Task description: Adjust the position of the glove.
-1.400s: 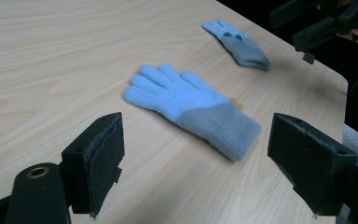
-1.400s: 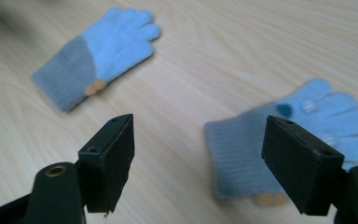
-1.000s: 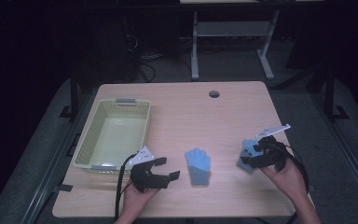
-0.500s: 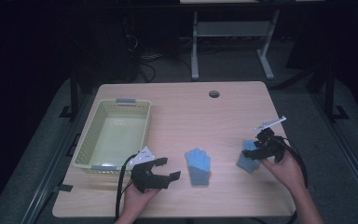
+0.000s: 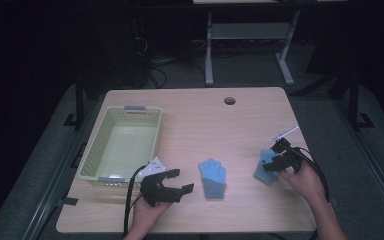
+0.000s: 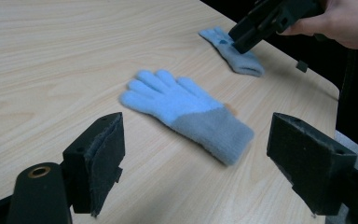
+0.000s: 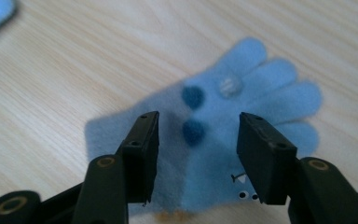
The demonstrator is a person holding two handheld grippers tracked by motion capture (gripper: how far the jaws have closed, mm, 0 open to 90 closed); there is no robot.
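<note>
Jaws of the right gripper [image 7: 193, 135] stand apart over the right glove [image 7: 242, 107], unobstructed, near the table's [image 5: 200, 120] right edge. The left gripper [image 5: 172, 182], jaws wide apart, sits just beside the middle glove [image 5: 212, 177], whose fingers point away from the person; a basket [image 5: 122, 142] stands left.

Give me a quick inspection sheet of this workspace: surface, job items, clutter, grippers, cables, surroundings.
Surface: light wood table, round hole near the far edge.
Job's things: blue glove flat at the near middle; second blue glove at the right, under the right hand-held gripper; empty pale basket at the left.
Clutter: nothing seen.
Grippers: left hand-held gripper open, resting near the basket, aimed at the middle glove; right hand-held gripper open, jaws either side of the right glove.
Cables: a black cable trails from the left gripper.
Surroundings: dark floor, metal table frame behind.
</note>
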